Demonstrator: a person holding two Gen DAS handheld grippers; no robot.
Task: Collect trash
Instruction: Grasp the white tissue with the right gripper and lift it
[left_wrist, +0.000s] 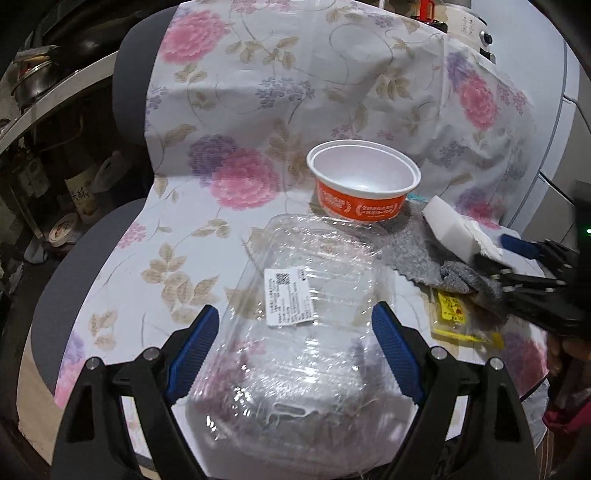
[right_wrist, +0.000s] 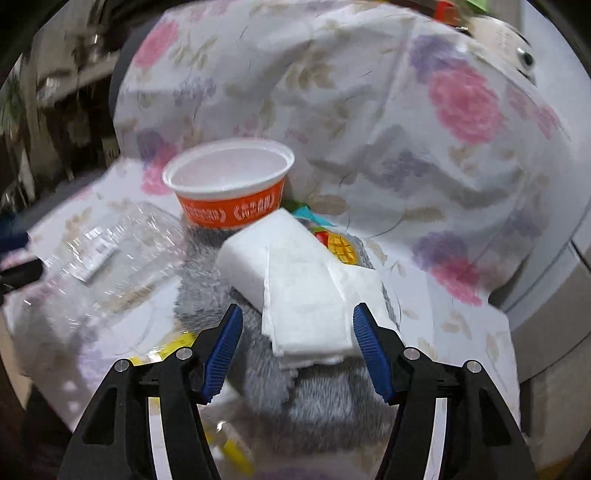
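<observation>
A clear plastic clamshell box (left_wrist: 306, 317) with a white label lies on the floral cloth (left_wrist: 258, 92) over a chair seat. My left gripper (left_wrist: 293, 325) is open, its blue pads on either side of the box. An orange and white paper bowl (left_wrist: 364, 181) stands upright behind it, also in the right wrist view (right_wrist: 231, 184). My right gripper (right_wrist: 297, 325) is open around a white foam block with tissue (right_wrist: 303, 288), which rests on a grey fuzzy cloth (right_wrist: 317, 398). The right gripper also shows in the left wrist view (left_wrist: 532, 258). The clamshell shows blurred at left (right_wrist: 107, 254).
A yellow wrapper (left_wrist: 452, 317) lies right of the clamshell, under the grey cloth (left_wrist: 413, 251). A colourful packet (right_wrist: 340, 243) sits behind the foam block. Shelves with bottles and pots (left_wrist: 55, 155) stand at left. A white appliance (left_wrist: 469, 26) is behind the chair back.
</observation>
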